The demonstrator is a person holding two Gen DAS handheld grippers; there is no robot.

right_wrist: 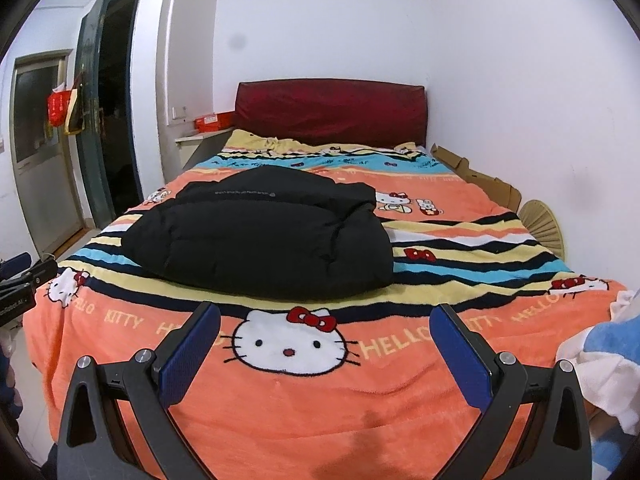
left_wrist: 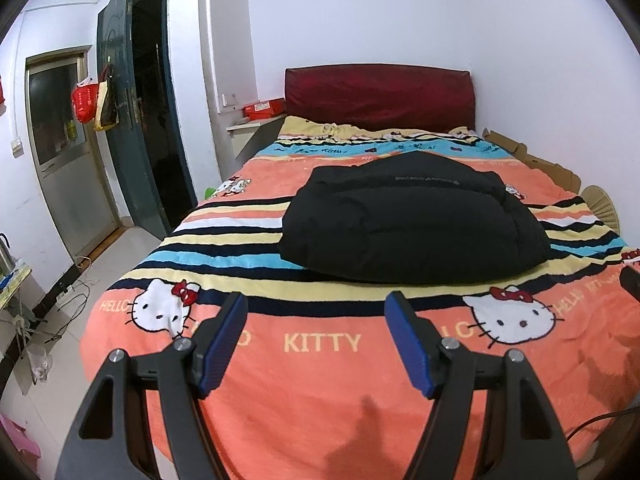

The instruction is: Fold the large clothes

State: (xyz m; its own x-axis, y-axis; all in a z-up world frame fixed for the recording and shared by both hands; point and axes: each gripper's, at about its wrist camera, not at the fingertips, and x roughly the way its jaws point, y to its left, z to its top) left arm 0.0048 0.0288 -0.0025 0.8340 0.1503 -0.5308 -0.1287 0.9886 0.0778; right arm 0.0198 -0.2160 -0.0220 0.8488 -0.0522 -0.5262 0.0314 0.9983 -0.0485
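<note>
While both claws hang over the near end of the bed, neither touches anything. The left claw (left_wrist: pixel 316 344), black-framed with blue ribbed pads, has its jaws spread wide with only blanket showing between them. The right claw (right_wrist: pixel 326 354), of the same build, likewise stands with jaws well apart and nothing between them. From the right wrist view, part of the left claw's black frame shows at the left edge, and a bundle of white and blue cloth (right_wrist: pixel 604 368) lies at the right edge.

Beneath both claws lies the orange plush blanket (left_wrist: pixel 320 392) with white cartoon cats, red bows and yellow lettering, covering the bed. Beyond a band of yellow, black, white and blue stripes rests the black padded jacket (left_wrist: pixel 412 224), folded into a thick bundle near the middle of the bed, well apart from both claws. Small grey lettering runs across its upper panel.

Farther back, brown cardboard pieces (left_wrist: pixel 532 156) lie along the right bed edge against the white wall. A dark red padded headboard (left_wrist: pixel 378 96) closes the far end. A red flat box (left_wrist: pixel 264 110) sits on a white ledge left of the headboard, and a dark green door (left_wrist: pixel 120 92) stands open at the left.
</note>
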